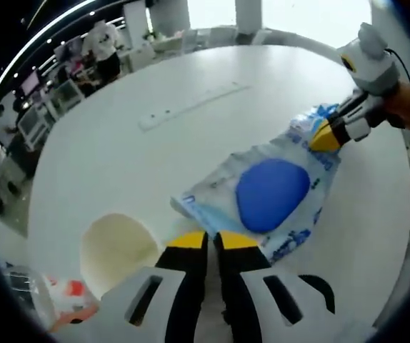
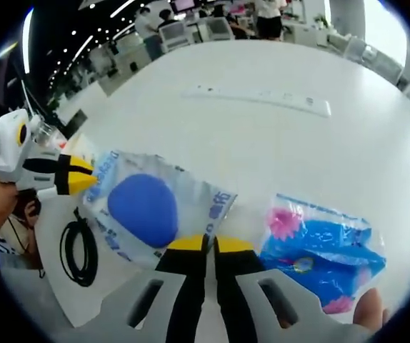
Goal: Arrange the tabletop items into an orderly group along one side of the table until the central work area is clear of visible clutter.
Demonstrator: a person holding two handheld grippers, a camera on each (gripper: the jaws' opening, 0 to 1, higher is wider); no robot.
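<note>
White and round, the counter [image 1: 212, 136] fills most of both views, with desks, screens and people in the room far behind it. A long white power strip [image 1: 191, 105] lies flat on the counter, well past both pairs of tongs.

The biggest thing near the tongs is a clear plastic bag [image 1: 262, 193] with blue print on it. Inside it is one round blue thing [image 1: 271, 194], smooth like a pad or a sponge; what it is cannot be told. The left tongs [image 1: 211, 241] are closed with their yellow tips on the near edge of this bag, and they seem to pinch it. The right tongs [image 2: 209, 246] are closed on the other edge of the same bag, so the bag [image 2: 155, 207] lies stretched between the two.

Just to the right of the right tongs lies a second bag [image 2: 323, 246], blue with pink flowers on it. It is puffy and closed, and what is in it cannot be seen.

Just to the left of the left tongs sits a cream paper cup [image 1: 116, 250] on its side, its open mouth facing the tongs. Further left of the cup lies a clear packet with some orange on it [image 1: 66, 300].

A black cable loop [image 2: 80, 250] lies left of the right tongs.
</note>
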